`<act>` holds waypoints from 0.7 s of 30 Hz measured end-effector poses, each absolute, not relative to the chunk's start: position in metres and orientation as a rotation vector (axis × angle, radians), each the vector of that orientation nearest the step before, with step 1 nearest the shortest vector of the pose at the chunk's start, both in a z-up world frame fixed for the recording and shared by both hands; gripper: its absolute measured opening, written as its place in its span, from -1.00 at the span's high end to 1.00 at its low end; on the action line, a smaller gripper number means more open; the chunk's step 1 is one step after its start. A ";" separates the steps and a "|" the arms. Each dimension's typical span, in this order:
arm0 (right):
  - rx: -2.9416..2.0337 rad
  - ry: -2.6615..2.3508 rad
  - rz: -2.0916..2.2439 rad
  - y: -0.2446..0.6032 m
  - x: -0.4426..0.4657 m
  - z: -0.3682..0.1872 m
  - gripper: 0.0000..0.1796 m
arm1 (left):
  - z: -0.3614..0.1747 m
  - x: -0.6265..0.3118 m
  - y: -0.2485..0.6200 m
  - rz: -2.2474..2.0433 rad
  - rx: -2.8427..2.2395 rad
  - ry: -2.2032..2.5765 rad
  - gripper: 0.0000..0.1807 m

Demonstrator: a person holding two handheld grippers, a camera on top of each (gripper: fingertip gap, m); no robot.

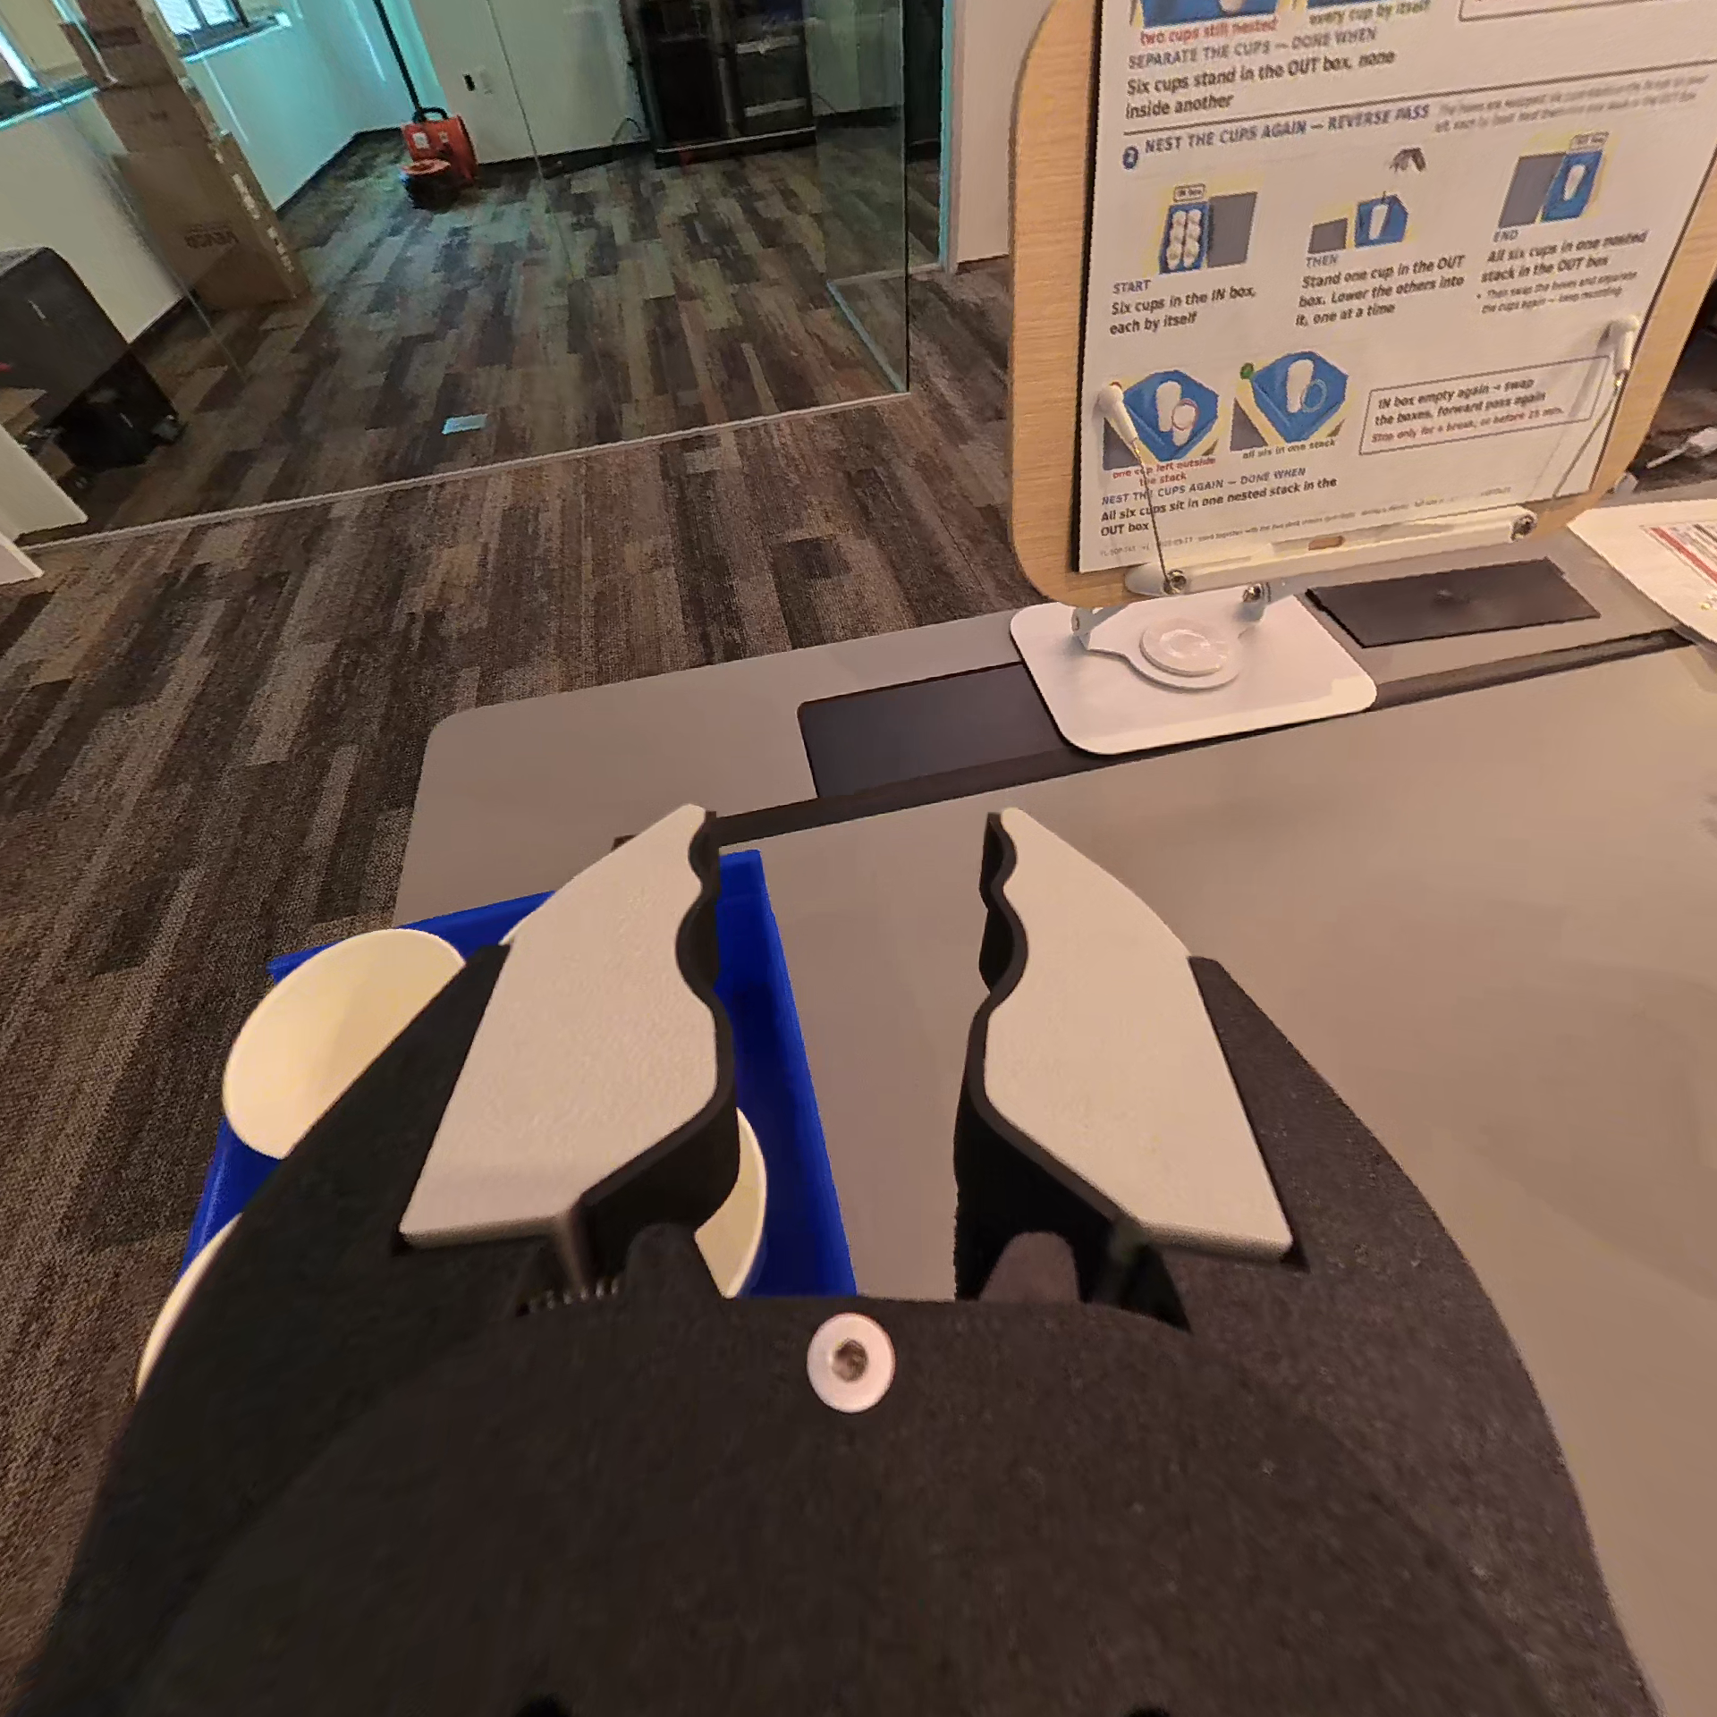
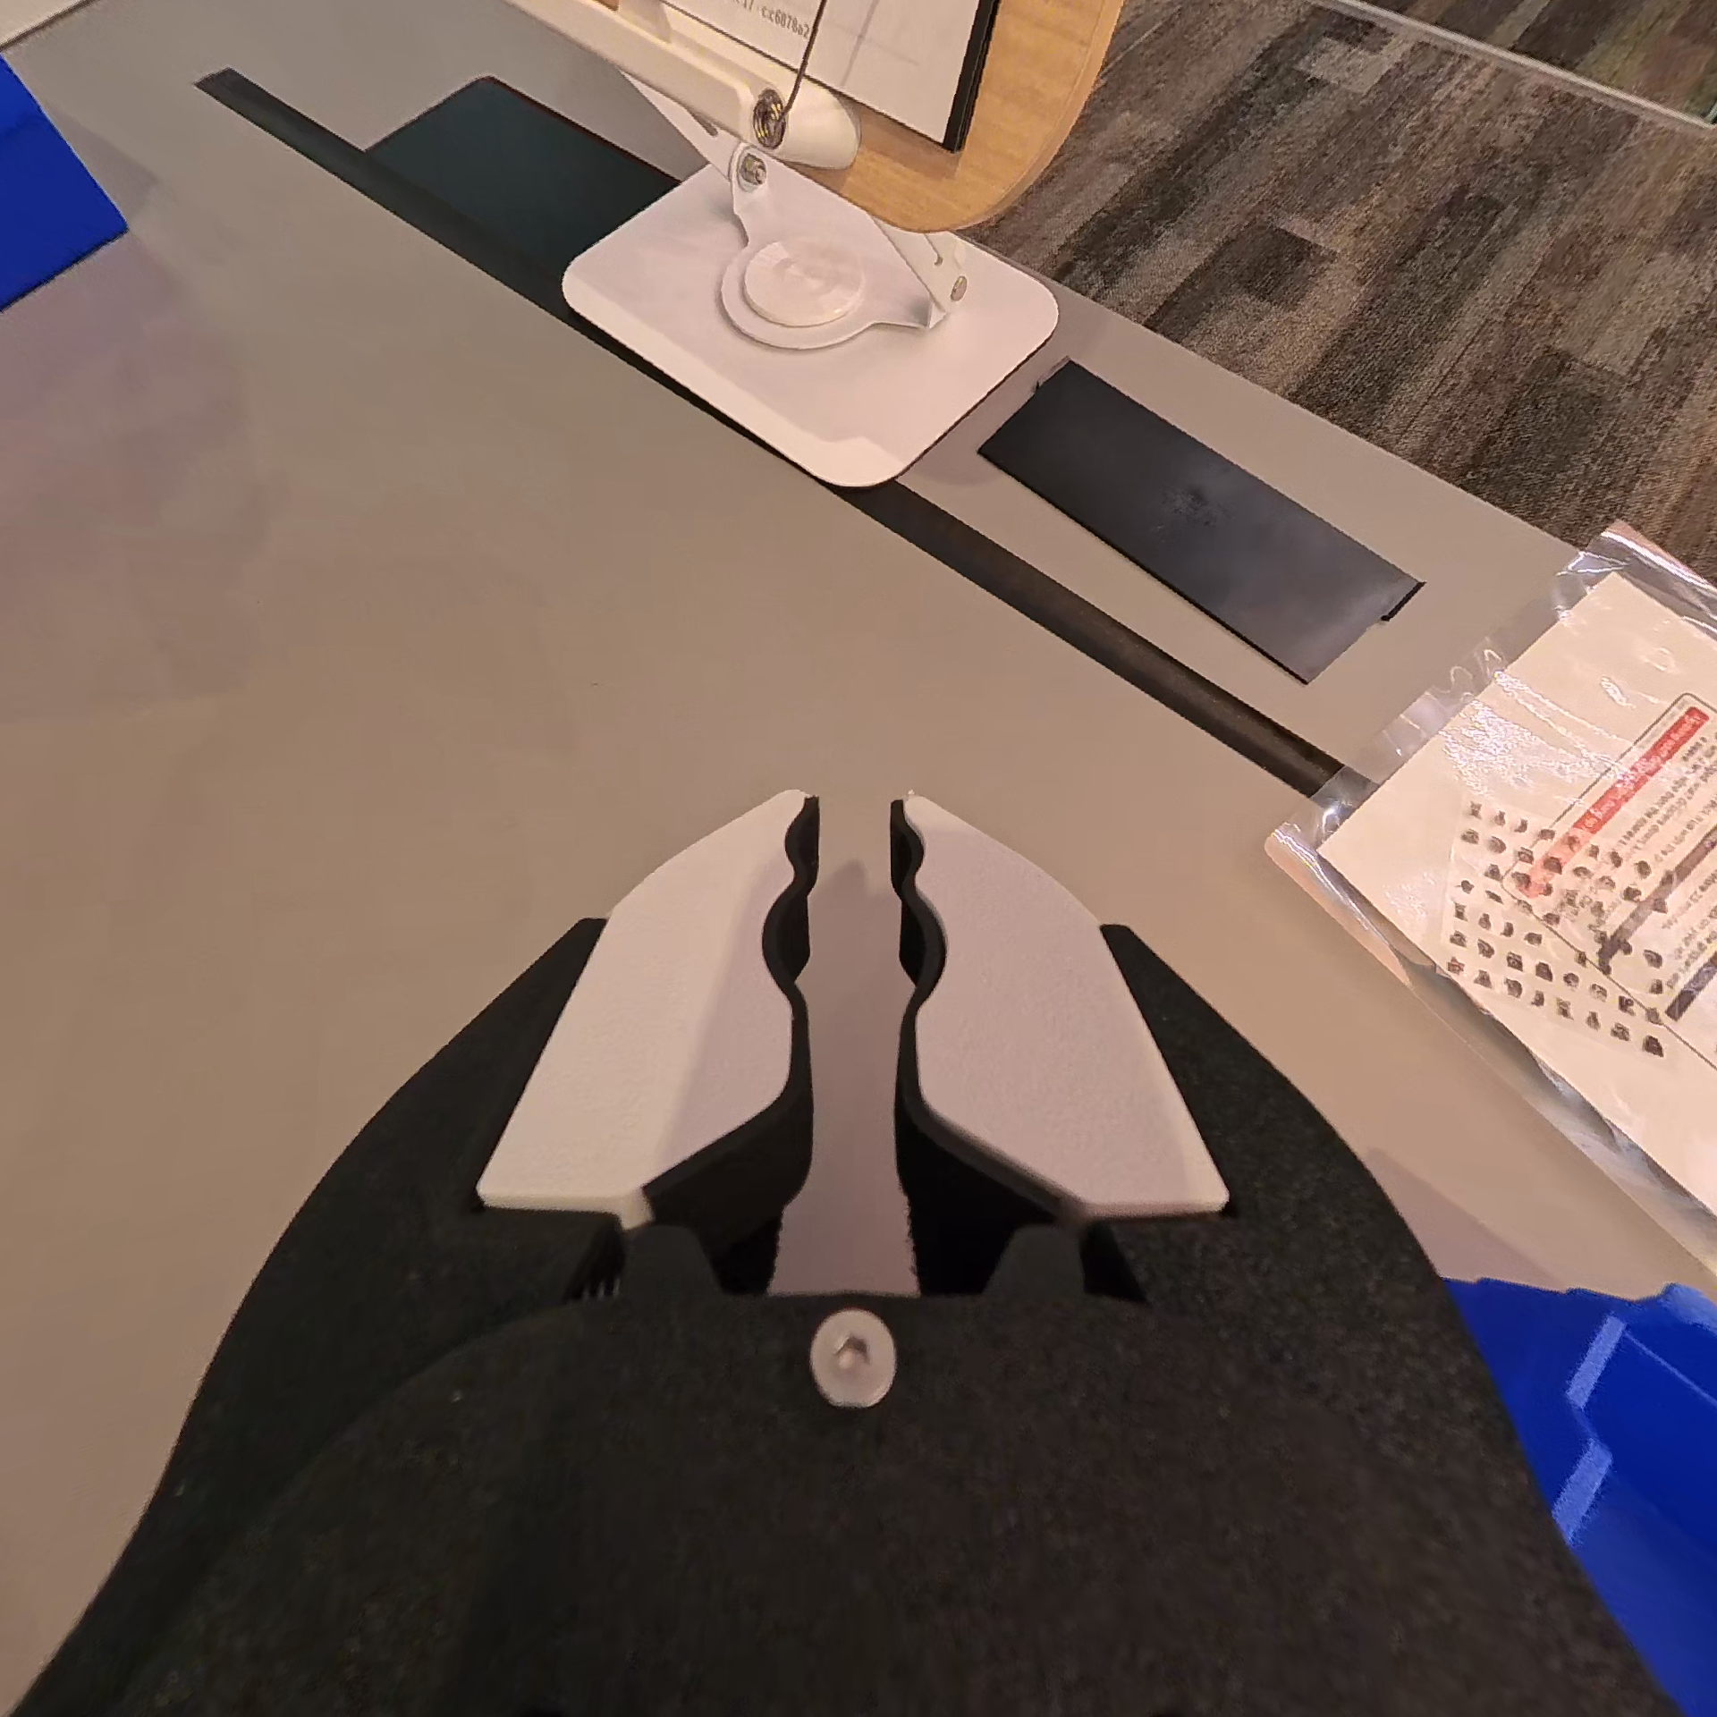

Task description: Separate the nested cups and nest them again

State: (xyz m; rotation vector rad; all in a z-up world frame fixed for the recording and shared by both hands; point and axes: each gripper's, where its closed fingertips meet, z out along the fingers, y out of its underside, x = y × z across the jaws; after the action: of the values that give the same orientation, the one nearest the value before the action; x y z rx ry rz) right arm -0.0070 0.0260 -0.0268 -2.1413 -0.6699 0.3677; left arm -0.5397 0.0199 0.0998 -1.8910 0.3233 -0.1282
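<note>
left tool point(image 1: 847, 822) spread wide, grasping nothing, above the blue plastic bin point(image 1: 790, 1041) at the bench's left edge, cream paper cups point(image 1: 334, 1031) inside. right tool point(image 2: 855, 801) nearly clenched, empty. next: likely drop onto a cup.

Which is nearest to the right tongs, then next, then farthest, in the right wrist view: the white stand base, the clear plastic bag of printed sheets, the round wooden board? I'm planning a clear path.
From the right tongs:
1. Clear plastic bag of printed sheets, to the right on the table.
2. Flat white stand base, ahead.
3. Round wooden board, above and behind the base.
</note>
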 end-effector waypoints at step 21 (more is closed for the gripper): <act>-2.094 -0.639 0.448 0.019 0.000 -0.006 0.84 | 0.091 -0.557 0.000 -0.074 -2.067 0.536 0.41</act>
State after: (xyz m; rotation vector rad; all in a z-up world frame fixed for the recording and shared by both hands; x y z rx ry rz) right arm -0.0001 0.0190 -0.0063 -2.0941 -0.6386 0.4479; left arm -0.5569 0.0003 0.0914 -2.0670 0.5357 -0.0738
